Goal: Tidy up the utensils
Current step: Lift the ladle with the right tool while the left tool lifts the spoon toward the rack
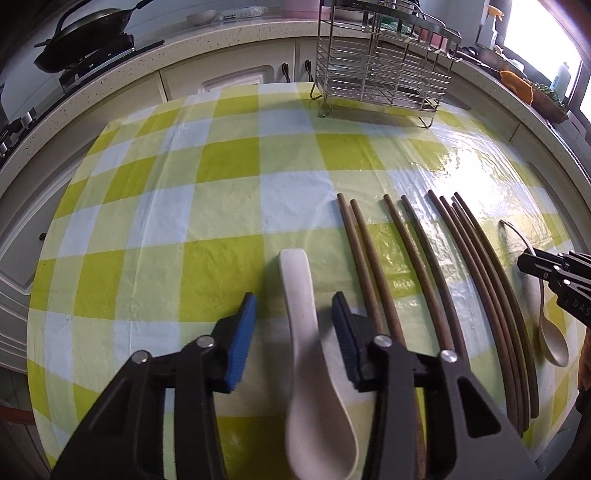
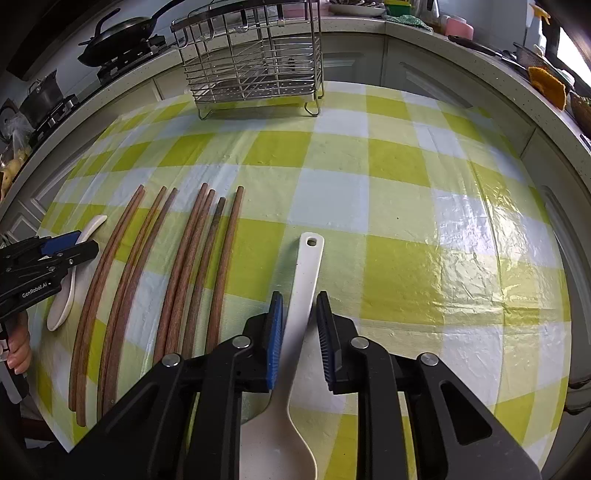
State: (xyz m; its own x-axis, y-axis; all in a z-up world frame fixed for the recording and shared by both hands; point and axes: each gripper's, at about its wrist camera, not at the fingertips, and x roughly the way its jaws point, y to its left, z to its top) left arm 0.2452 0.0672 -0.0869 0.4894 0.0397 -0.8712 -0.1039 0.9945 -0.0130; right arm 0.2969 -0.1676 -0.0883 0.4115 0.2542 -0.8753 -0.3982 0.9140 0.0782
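Note:
My left gripper (image 1: 294,308) is open, its blue pads astride the handle of a short white ceramic spoon (image 1: 308,354) lying on the checked tablecloth; it also shows in the right wrist view (image 2: 68,291). My right gripper (image 2: 299,312) is open, with a small gap either side of the handle of a long white spoon (image 2: 301,306), which also shows in the left wrist view (image 1: 550,339). Several brown wooden chopsticks (image 1: 417,258) (image 2: 184,266) lie side by side between the two spoons. A wire utensil rack (image 1: 384,62) (image 2: 255,62) stands at the table's far edge.
The table with its green and white checked cloth (image 1: 207,192) is ringed by a speckled kitchen counter (image 1: 110,74). A black pan (image 2: 118,33) sits on the stove at the back left. Sponges and bottles (image 2: 546,85) stand at the right by the window.

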